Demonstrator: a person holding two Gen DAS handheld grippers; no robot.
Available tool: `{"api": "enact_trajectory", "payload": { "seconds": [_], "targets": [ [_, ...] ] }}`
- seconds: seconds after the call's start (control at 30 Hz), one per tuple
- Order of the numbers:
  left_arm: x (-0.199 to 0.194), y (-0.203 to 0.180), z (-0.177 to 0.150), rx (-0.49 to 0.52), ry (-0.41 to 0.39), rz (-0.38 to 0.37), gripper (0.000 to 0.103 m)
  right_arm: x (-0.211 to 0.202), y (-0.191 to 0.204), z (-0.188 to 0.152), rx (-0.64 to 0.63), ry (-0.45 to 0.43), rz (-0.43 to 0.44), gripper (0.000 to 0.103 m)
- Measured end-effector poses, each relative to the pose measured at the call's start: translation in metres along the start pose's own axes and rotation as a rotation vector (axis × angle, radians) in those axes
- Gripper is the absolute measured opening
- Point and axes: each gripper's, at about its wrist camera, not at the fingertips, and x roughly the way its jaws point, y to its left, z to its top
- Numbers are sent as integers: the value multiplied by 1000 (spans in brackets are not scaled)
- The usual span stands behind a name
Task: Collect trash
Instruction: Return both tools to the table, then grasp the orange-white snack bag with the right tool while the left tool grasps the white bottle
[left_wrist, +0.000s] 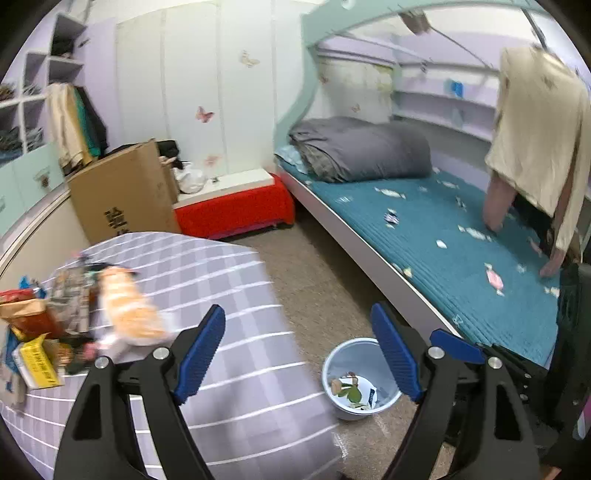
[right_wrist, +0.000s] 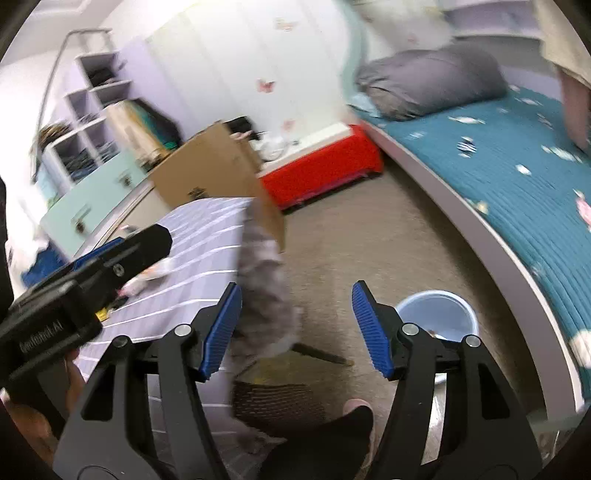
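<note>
**Hovering over bin, both jaws empty**

Left gripper (left_wrist: 297, 354): jaws spread wide, nothing between the pads. Last two readings nearly level, so not calling it moving.

Right gripper (right_wrist: 295, 328): jaws spread, nothing pinched. Grey tablecloth edge (right_wrist: 264, 295) hangs blurred behind the gap, not touching the pads as far as I can tell.

Light blue trash bin (left_wrist: 360, 380) sits on the carpet between the checked table (left_wrist: 221, 288) and the bed (left_wrist: 443, 236). Some scraps already inside, one with a green leaf print. In the right wrist view the bin (right_wrist: 436, 314) is just beyond the right-hand finger.

Trash left:
- pile of wrappers and small boxes (left_wrist: 40, 332) on the table's left end, orange-white packet (left_wrist: 129, 306) blurred on top
- candy wrappers (left_wrist: 391, 218) scattered across the teal bedcover

Second person (left_wrist: 535, 147) bent over the bed at far right, hand on the cover.
</note>
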Motion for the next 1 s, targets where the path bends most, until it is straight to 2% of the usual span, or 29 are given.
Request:
{"api": "enact_trajectory", "payload": {
  "seconds": [0.07,0.23,0.43,0.57,0.7,0.8,0.83,0.87,0.9,1.0],
  "targets": [
    [-9,37,1,-43,7,11,85,7,24,3,-37,15,24,62],
    [-22,118,-4,-158,16,61,85,29,91,11,-179,25,49,64],
    [-23,193,-18,-247,66,110,85,75,150,19,-281,102,72,65],
    [-20,219,-24,-268,82,147,85,107,180,20,-342,153,54,65],
    [-13,241,-28,-288,103,130,85,134,194,25,-361,190,46,66],
    [-3,243,-28,-283,124,96,85,153,196,29,-345,239,84,66],
    [2,243,-27,-282,138,77,85,159,195,31,-335,262,102,64],
    [5,243,-27,-284,146,69,85,165,193,33,-321,283,121,52],
    [9,241,-25,-281,157,55,85,167,192,33,-316,299,133,45],
    [17,230,-20,-254,164,42,85,164,186,34,-300,292,151,38]
  ]
}}
